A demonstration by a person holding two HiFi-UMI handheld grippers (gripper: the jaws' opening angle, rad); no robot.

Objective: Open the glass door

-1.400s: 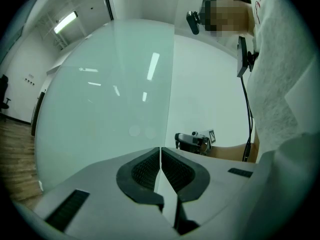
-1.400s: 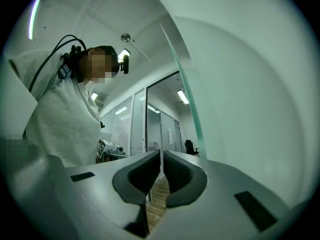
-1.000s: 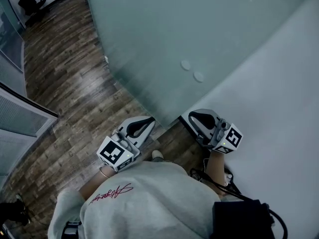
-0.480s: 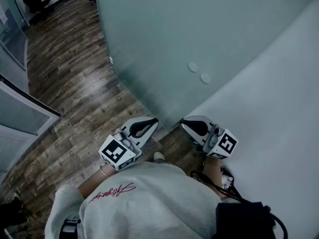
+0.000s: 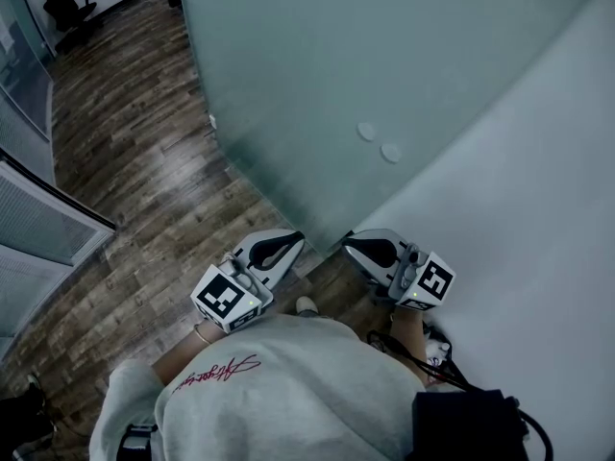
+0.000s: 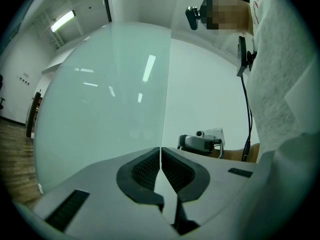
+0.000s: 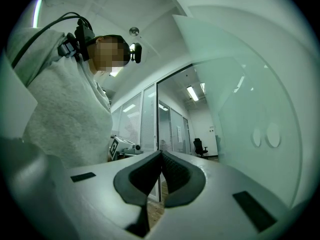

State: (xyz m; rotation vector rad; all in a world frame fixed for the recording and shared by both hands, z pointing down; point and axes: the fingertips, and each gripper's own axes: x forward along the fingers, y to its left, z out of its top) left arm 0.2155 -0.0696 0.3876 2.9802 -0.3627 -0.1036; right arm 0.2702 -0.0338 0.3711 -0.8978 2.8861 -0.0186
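As the head view looks down, the frosted glass door (image 5: pixel 307 84) rises from the wood floor (image 5: pixel 135 161). The left gripper (image 5: pixel 296 241) and right gripper (image 5: pixel 349 242) flank the door's free edge, both near it.

Left gripper view: jaws clenched, nothing between them, tips in line with the door edge; contact unclear.

Right gripper view: jaws clenched, empty; the door's face with two round discs (image 7: pixel 265 134) lies to the right.

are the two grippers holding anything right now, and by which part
Nothing. The left gripper and the right gripper each have their jaws shut together, empty; the frosted glass door is not gripped.
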